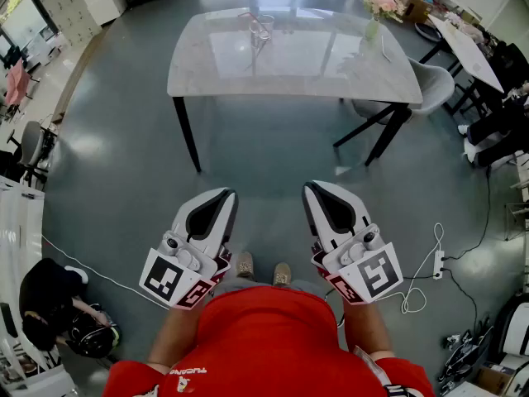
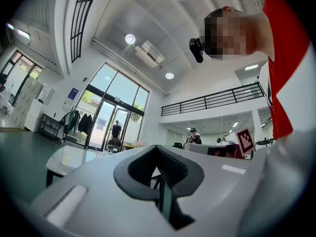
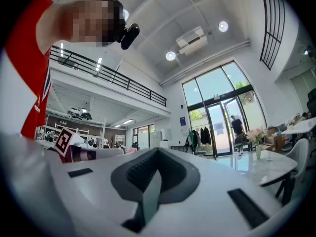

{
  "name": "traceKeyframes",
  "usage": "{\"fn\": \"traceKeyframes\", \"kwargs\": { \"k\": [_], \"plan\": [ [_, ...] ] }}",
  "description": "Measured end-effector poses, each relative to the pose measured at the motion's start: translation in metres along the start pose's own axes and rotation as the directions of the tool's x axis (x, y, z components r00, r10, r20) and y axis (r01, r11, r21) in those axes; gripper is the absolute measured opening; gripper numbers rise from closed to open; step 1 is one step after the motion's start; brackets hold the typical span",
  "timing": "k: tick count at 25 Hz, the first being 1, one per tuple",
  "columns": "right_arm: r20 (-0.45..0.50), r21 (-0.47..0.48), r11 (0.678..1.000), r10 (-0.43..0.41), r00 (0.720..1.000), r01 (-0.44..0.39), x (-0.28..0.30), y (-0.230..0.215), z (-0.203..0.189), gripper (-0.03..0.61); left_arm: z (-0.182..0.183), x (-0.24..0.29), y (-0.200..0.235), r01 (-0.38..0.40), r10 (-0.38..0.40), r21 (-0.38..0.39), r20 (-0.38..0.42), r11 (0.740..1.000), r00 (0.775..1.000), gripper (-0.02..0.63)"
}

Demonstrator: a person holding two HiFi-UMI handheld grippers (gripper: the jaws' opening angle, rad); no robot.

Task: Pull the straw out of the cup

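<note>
A clear glass cup [image 1: 262, 29] stands on the far side of a pale marble-topped table [image 1: 289, 69], well ahead of me; the straw is too small to make out. Both grippers are held close to my body, far short of the table. My left gripper [image 1: 223, 197] is shut with nothing in it, and in the left gripper view its jaws [image 2: 159, 151] meet over empty air. My right gripper [image 1: 316, 188] is shut too, empty, its jaws [image 3: 157, 153] closed together in the right gripper view.
A vase of pink flowers [image 1: 376, 11] stands at the table's far right corner. A grey chair [image 1: 430, 85] sits at the table's right end. Cables and a power strip [image 1: 436, 263] lie on the floor to my right. A person [image 1: 50, 304] crouches at lower left.
</note>
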State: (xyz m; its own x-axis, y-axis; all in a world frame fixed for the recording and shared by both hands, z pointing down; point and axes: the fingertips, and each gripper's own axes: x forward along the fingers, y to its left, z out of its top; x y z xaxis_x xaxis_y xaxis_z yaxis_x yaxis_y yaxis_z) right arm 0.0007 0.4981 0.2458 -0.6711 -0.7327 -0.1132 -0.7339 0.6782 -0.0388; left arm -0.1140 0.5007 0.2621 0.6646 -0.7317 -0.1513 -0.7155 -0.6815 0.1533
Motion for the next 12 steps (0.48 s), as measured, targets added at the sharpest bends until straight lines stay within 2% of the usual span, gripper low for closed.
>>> {"fn": "traceKeyframes", "kwargs": {
  "k": [8,12],
  "plan": [
    [-0.01,0.001,1.0,0.005,1.0,-0.005,0.0027,0.0012,-0.0034,0.0,-0.0009,-0.0003,0.0012,0.004,-0.004,-0.001,-0.001,1.0,1.0,0.005],
    [0.002,0.043,0.999,0.012,1.0,-0.012,0.0046,0.0028,-0.0041,0.0,-0.001,-0.0041,0.0033,0.005,-0.005,-0.002,0.0,1.0,1.0,0.005]
  ]
}}
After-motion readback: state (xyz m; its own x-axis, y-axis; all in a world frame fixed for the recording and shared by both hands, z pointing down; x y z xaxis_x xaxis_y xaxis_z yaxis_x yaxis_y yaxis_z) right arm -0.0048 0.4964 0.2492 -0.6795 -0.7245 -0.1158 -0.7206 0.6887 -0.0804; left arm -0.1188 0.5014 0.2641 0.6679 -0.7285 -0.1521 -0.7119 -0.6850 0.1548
